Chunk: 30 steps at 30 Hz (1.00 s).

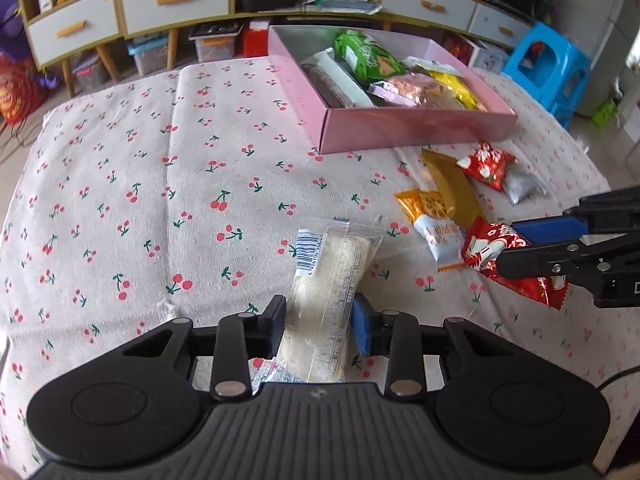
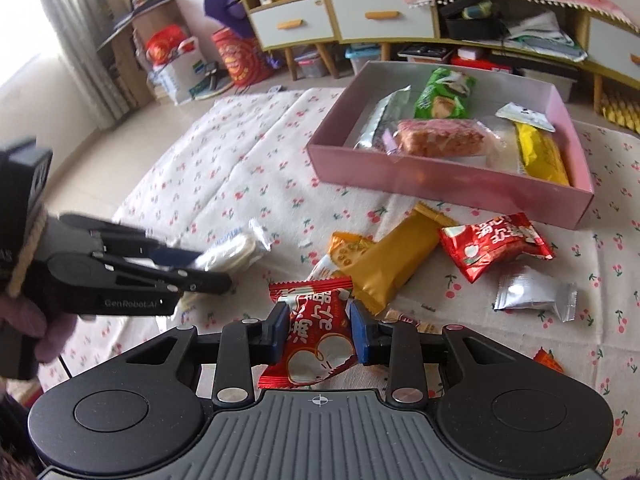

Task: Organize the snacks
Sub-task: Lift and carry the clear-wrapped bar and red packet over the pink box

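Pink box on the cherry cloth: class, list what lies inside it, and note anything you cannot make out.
Inside the pink box: green packet, silver wrapper, clear-wrapped pink bar, yellow packet, small white sachet. Whatever lies beneath them is covered.

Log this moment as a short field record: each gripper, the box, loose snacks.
left gripper: shut on pale snack bar
right gripper: shut on red snack packet
pink box: open, on cherry-print cloth, several snacks inside
loose on cloth: gold packet, second red packet, silver packet
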Each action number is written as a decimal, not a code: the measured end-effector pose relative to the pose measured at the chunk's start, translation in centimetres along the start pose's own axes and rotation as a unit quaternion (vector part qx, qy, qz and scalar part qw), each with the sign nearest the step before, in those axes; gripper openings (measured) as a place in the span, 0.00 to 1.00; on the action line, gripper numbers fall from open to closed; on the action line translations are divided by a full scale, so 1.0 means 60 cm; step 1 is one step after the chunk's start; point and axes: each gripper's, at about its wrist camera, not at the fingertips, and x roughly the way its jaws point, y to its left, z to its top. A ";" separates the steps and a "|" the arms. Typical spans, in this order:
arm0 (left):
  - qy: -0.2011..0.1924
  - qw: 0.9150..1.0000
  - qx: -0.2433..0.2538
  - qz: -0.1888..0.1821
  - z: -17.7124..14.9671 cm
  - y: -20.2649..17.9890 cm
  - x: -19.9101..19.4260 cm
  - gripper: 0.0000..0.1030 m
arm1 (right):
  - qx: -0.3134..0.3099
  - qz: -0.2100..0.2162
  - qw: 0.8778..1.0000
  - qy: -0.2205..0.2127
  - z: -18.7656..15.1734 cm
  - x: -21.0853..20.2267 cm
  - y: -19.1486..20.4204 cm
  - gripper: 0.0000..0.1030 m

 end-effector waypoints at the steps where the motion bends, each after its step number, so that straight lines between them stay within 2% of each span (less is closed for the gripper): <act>1: -0.001 1.000 -0.007 -0.002 0.002 0.001 -0.001 0.31 | 0.005 0.000 1.000 -0.004 0.003 -0.003 -0.003 0.30; 14: -0.020 0.996 -0.086 -0.013 0.042 0.000 -0.010 0.30 | 0.100 -0.011 0.994 -0.047 0.042 -0.036 -0.073 0.30; 24: -0.059 0.990 -0.126 -0.034 0.087 -0.019 -0.019 0.30 | 0.188 -0.024 0.978 -0.083 0.074 -0.043 -0.142 0.30; 27: -0.059 0.988 -0.137 -0.035 0.102 -0.026 -0.012 0.30 | 0.214 -0.035 0.972 -0.092 0.086 -0.041 -0.163 0.30; 30: -0.062 0.989 -0.128 -0.024 0.125 -0.037 -0.004 0.30 | 0.230 -0.046 0.967 -0.097 0.101 -0.036 -0.181 0.30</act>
